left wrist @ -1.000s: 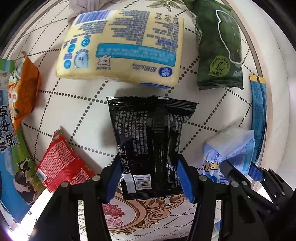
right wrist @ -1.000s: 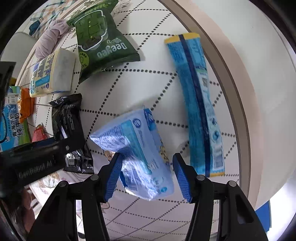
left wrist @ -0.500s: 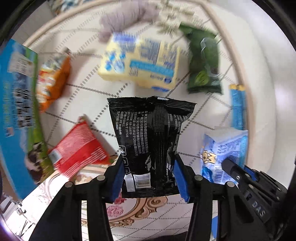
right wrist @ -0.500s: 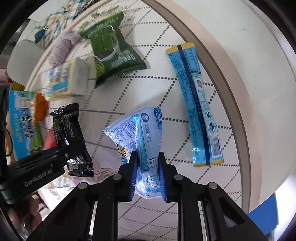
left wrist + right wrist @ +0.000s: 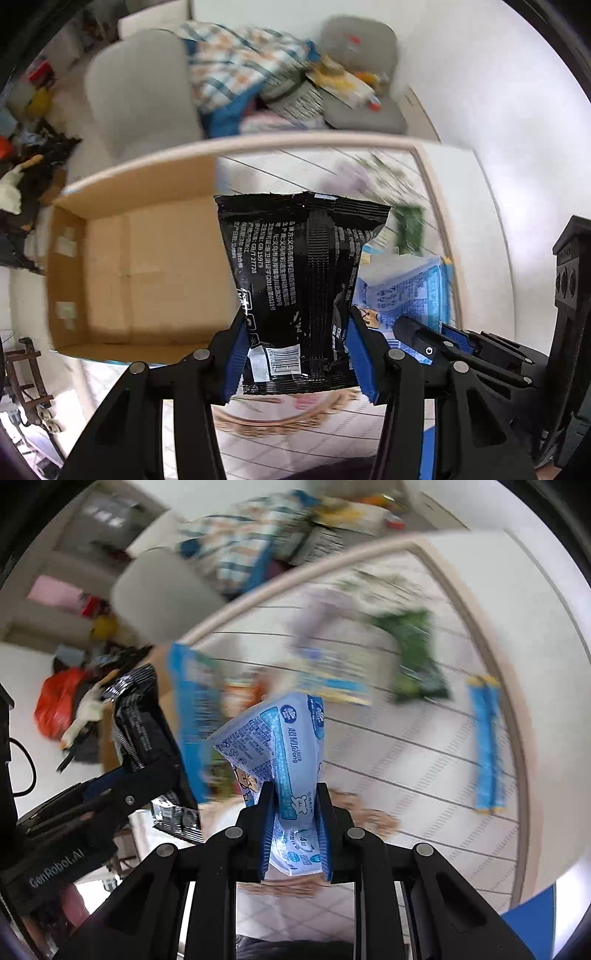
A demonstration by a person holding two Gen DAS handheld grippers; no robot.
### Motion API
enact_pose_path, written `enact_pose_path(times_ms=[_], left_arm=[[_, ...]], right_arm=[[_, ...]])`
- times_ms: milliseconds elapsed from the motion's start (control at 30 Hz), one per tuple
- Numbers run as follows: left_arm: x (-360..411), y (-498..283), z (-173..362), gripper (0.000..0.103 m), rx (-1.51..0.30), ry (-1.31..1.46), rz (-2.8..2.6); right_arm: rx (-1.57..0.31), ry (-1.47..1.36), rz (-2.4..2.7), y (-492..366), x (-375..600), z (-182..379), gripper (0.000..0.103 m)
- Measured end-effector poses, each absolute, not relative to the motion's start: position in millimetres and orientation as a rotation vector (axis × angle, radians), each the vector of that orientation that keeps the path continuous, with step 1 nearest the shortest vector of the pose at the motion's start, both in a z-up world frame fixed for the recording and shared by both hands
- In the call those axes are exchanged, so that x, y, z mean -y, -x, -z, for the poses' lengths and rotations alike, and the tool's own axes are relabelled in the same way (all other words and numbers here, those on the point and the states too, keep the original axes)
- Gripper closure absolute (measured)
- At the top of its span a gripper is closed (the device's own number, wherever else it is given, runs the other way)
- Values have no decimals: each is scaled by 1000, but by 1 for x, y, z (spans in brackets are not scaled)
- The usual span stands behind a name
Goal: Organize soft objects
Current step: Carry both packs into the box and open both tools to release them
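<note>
Left wrist view: black packet (image 5: 299, 291) clamped between left gripper (image 5: 300, 354) pads, now lifted clear of table (image 5: 388, 162); a second ago it was still lying flat. Open cardboard box (image 5: 129, 266) seen ahead-left of the fingers, likely the drop target.

Right wrist view: blue tissue pack (image 5: 280, 760) pinched tight in right gripper (image 5: 293, 834), also raised. Green pouch (image 5: 413, 653) and blue stick pack (image 5: 487, 742) left on table ahead-right. Both picks done; carry phase judged underway.

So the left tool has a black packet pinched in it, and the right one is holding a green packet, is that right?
Not quite. The left tool does pinch the black packet, but the right tool holds a light blue packet, as the right wrist view shows. The green packet lies on the table.
</note>
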State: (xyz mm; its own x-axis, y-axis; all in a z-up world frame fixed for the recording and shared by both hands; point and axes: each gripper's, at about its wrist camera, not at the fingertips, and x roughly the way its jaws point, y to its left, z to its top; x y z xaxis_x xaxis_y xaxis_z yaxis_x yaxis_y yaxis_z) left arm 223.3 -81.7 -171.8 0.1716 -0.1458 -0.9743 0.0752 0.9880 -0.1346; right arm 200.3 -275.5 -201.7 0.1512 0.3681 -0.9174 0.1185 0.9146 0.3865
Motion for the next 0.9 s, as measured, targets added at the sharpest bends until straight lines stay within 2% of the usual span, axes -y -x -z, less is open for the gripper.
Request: enact_pose_path(times_ms=[133,267,367,500,700,900], left_arm=[[4,-238,170,56,-1376,93,83],[-56,-263,201,56,-1416,131,30],[-88,-290,240,56,-1458,132,-8],[-130,-318,291,56,-1541,163,-24],[-150,-346,347,56,-1629,180,2],[-144,-362,376,53,-1675,159,30]], right_arm=[[-1399,-369,-227,-217,195,193,81],[-1421,-380,-261,-243,127,199,81],[-1435,-358,-268,-261,83,215,81],[-1480,-345,-247,-292,42,266,81],[-1532,-310,-198,-327,11,332,81],[-1571,-299,-192,-352,3,377,79]])
